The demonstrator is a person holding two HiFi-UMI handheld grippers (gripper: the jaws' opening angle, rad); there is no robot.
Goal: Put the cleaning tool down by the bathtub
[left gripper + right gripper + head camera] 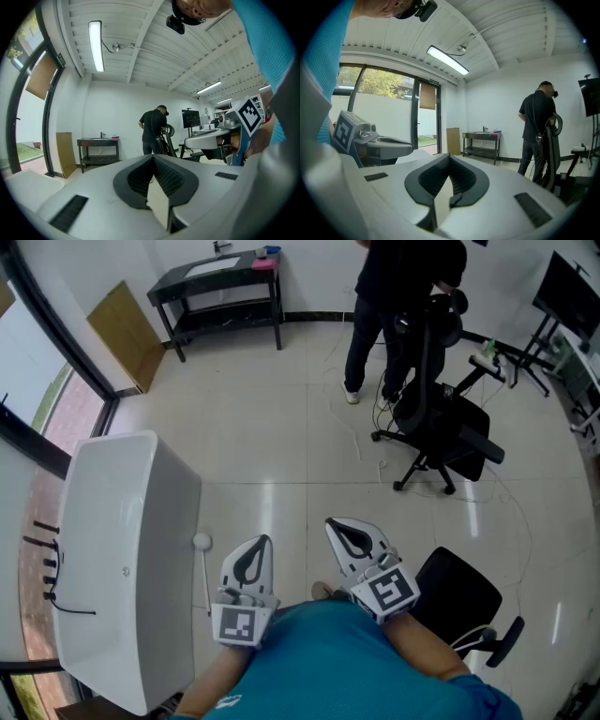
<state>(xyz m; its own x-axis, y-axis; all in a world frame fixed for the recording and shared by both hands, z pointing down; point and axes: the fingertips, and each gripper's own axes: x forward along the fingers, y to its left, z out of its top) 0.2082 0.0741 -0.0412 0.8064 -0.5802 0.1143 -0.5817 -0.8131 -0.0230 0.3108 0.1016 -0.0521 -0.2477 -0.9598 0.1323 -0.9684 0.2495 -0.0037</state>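
— Where's the cleaning tool [205,574]?
— On the floor just left of the left tongs [263,544], alongside the bathtub [122,521].
— Anything held?
— No. The left tongs and the right tongs [334,527] are both closed tight and empty.

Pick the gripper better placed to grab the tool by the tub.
Left, probably: the left gripper is beside the cleaning tool lying by the bathtub; the right gripper is farther off. Both are shut, empty.
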